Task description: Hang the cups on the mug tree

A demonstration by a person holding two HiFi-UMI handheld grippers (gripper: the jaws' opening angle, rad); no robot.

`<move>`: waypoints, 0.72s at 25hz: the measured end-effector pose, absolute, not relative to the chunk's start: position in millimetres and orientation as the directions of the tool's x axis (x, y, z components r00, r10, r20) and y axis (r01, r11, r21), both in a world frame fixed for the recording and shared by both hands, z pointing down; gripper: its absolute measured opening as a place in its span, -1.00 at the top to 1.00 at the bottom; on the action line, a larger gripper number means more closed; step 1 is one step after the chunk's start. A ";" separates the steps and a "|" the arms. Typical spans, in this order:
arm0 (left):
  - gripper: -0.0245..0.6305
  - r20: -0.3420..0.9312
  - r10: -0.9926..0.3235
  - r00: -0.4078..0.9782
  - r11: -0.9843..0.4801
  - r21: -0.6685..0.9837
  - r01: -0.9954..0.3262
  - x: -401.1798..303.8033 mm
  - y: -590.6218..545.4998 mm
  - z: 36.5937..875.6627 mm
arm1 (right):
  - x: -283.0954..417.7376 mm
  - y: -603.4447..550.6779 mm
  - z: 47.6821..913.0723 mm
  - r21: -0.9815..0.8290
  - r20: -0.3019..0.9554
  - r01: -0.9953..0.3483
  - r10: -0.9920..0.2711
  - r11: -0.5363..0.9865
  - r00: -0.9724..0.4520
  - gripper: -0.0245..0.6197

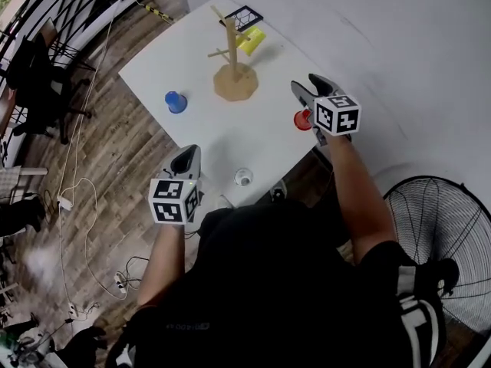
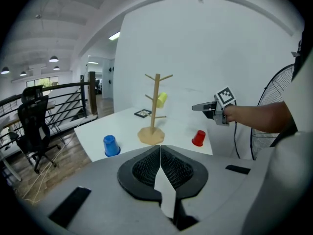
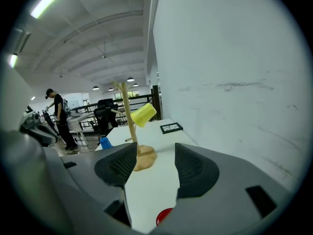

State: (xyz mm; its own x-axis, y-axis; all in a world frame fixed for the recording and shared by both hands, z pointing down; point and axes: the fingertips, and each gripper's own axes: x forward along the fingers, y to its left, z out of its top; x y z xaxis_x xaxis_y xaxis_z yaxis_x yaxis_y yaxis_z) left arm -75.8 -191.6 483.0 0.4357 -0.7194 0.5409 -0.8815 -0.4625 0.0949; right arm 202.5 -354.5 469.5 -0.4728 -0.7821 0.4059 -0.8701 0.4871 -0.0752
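While the left gripper (image 2: 160,155) hangs over the near left edge of the white table (image 1: 268,140), its jaws are pressed together with nothing between them; the right gripper (image 3: 149,163) is held over the right side of the table with its jaws well apart, and only bare tabletop shows in the gap, so it holds nothing. The red cup (image 1: 302,119) sits on the table just below and beside the right gripper, touching neither jaw; in the right gripper view only its rim shows, under the jaws. The wooden mug tree (image 1: 232,69) stands upright toward the far middle of the table; a yellow cup (image 1: 250,40) hangs from one of its pegs on the far right side. The blue cup (image 1: 176,102) stands mouth-down on the left part of the table, well apart from the tree; a clear cup (image 1: 243,177) stands at the near edge, between the two grippers. A black-framed marker card (image 1: 242,16) lies flat at the far edge, beyond the tree; a floor fan (image 1: 449,228) stands off the table to the right.
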 end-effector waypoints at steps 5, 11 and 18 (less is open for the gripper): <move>0.87 0.543 -0.704 0.458 -0.491 0.094 -0.866 -67.3 -198.0 485.5 | 230.5 -339.4 502.1 -0.063 0.466 -0.895 -0.780 0.442 -0.418 0.17; 0.87 0.553 -0.686 0.473 -0.515 0.091 -0.852 -60.1 -199.7 487.9 | 252.2 -313.7 547.9 -0.037 0.561 -0.909 -0.744 0.415 -0.363 0.17; 0.87 0.567 -0.666 0.485 -0.536 0.089 -0.840 -53.4 -198.6 491.9 | 256.8 -301.2 586.4 -0.046 0.625 -0.909 -0.697 0.415 -0.351 0.17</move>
